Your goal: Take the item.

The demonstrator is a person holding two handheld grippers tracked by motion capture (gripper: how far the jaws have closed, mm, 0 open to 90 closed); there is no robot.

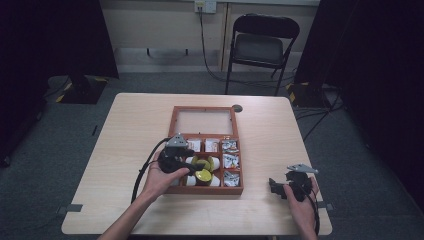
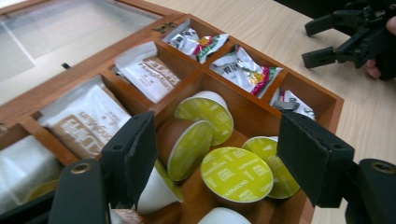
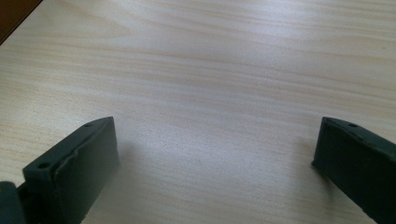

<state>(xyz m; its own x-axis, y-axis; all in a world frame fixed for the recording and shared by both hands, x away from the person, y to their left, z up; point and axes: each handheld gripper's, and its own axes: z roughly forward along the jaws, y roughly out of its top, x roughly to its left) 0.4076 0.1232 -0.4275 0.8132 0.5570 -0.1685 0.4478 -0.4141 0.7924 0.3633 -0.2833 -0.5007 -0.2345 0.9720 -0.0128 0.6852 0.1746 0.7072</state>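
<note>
The left tool (image 2: 210, 163) hangs over the box (image 1: 172, 131), jaws apart around the green-lidded pods (image 2: 236, 173) in its big compartment, touching none, seemingly lining up a pick. Farther off, right of the box, the right tool (image 1: 286, 184) idles spread over bare desk (image 3: 224, 70).

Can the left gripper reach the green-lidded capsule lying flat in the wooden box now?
Probably yes. The left gripper hangs just over the capsule, jaws apart on either side, box open, nothing covering it.
</note>
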